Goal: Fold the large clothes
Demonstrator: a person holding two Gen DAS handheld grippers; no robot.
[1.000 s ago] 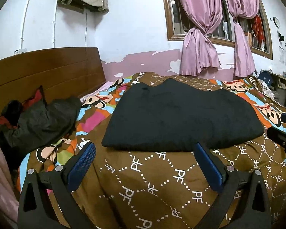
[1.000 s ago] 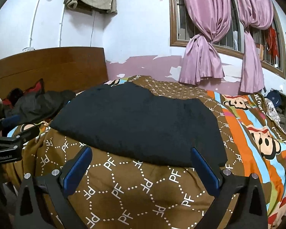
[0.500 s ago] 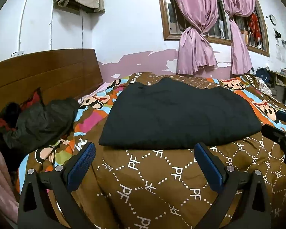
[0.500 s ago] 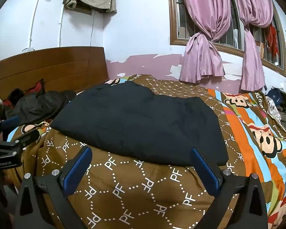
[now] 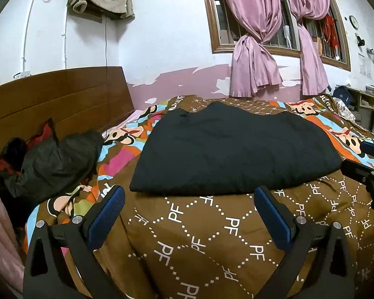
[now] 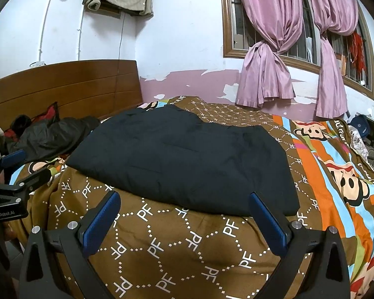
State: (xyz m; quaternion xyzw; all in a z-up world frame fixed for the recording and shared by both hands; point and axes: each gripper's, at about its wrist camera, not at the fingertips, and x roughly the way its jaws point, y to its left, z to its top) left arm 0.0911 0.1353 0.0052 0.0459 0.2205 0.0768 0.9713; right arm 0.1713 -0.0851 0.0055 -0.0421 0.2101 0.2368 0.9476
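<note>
A large black garment (image 5: pixel 234 149) (image 6: pixel 184 159) lies folded flat in a broad rectangle on the patterned bedspread (image 5: pixel 212 236) (image 6: pixel 187 244). My left gripper (image 5: pixel 189 214) hovers open just short of the garment's near edge, nothing between its blue pads. My right gripper (image 6: pixel 184 220) is open too, a little short of the same edge and further right. Each gripper shows in the other's view: the right gripper (image 5: pixel 369 174) at the right border, the left gripper (image 6: pixel 7 189) at the left border.
A crumpled dark jacket (image 5: pixel 52 162) with red cloth lies by the wooden headboard (image 5: pixel 57 99) at the left. Pink curtains (image 5: pixel 256 49) hang at the window behind the bed. Shelves and a bag (image 5: pixel 344 94) stand at the far right.
Both grippers have drawn back slightly and tilted up, so the garment sits a little further off and lower in view. The garment itself has not moved.
</note>
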